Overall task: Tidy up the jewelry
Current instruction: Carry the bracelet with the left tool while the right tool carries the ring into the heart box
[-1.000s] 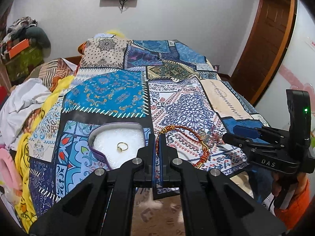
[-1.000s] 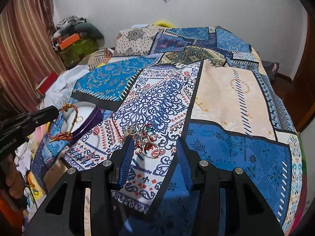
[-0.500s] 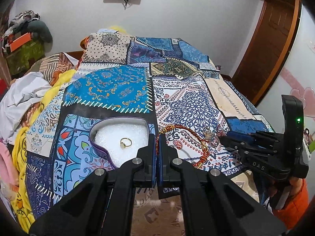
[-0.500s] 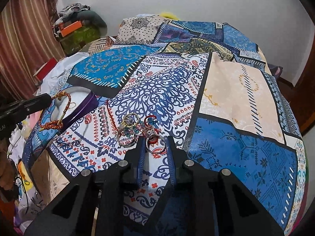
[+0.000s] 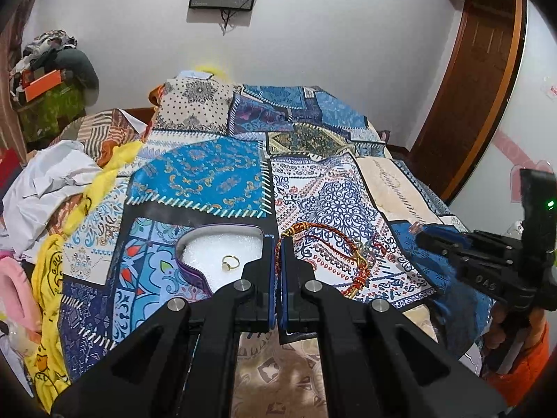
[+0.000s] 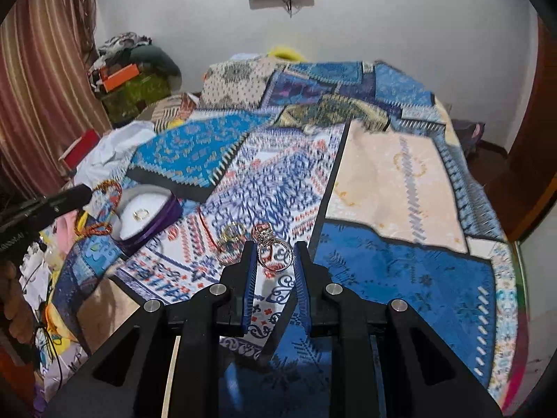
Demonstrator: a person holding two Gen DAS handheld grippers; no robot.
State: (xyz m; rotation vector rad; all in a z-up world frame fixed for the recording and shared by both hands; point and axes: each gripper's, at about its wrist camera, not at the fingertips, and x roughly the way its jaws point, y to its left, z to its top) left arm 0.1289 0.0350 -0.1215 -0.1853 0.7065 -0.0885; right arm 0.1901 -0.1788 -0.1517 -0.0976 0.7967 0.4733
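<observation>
My left gripper point(image 5: 278, 244) is shut on a red and gold braided bracelet point(image 5: 334, 244), which hangs in a loop to its right above the bedspread. Just left of it lies a purple heart-shaped box point(image 5: 195, 271) with white foam and a gold ring point(image 5: 230, 262) in it. My right gripper point(image 6: 275, 252) is shut on a silver ring with a stone point(image 6: 273, 249) and holds it above the bedspread. More rings point(image 6: 231, 240) lie on the cloth just left of it. The box point(image 6: 153, 223) and the left gripper point(image 6: 81, 193) with the bracelet point(image 6: 101, 210) also show at the left of the right wrist view.
A patchwork bedspread point(image 5: 327, 198) covers the bed. Crumpled white and yellow cloth point(image 5: 62, 188) lies along its left side. A wooden door point(image 5: 480, 97) stands at the right. The bed's near edge drops off just below both grippers.
My right gripper has closed on the silver ring and lifted it off the bedspread, moving up and back. My left gripper holds the bracelet in about the same place.
</observation>
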